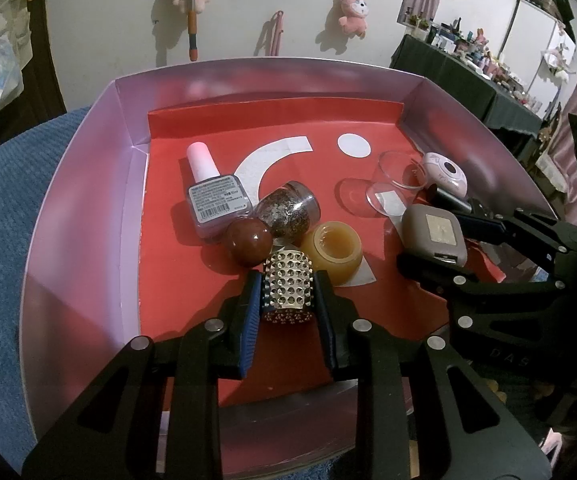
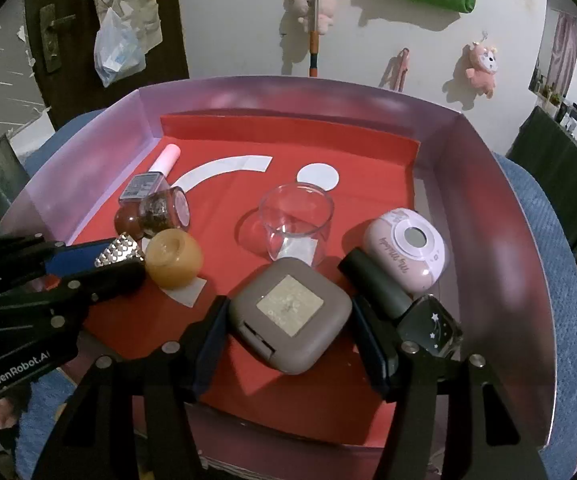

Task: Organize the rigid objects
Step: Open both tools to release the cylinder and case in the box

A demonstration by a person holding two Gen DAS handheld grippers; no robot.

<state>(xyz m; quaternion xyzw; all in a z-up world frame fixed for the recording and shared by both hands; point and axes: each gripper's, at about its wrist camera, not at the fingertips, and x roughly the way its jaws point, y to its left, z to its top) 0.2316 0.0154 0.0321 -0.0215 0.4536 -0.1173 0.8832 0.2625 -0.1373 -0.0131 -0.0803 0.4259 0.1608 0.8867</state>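
My left gripper (image 1: 288, 280) is shut on a studded silver cylinder (image 1: 287, 292) that rests on the red floor of the pink-walled box (image 1: 80, 200). Just beyond it lie a brown ball (image 1: 248, 246), a glitter jar (image 1: 288, 210), an amber round holder (image 1: 334, 250) and a pink-capped polish bottle (image 1: 216, 196). My right gripper (image 2: 288, 308) is shut on a taupe square compact (image 2: 288, 320), one pad against each side of it. The right wrist view shows the left gripper (image 2: 128, 262) with the cylinder (image 2: 118, 252) at the left.
A clear glass cup (image 2: 296, 224) stands mid-box. A pink round device (image 2: 406, 248) and a dark polish bottle (image 2: 400, 300) lie close against my right finger. The box wall (image 2: 508, 240) rises near them. Blue cloth (image 1: 0, 220) lies under the box.
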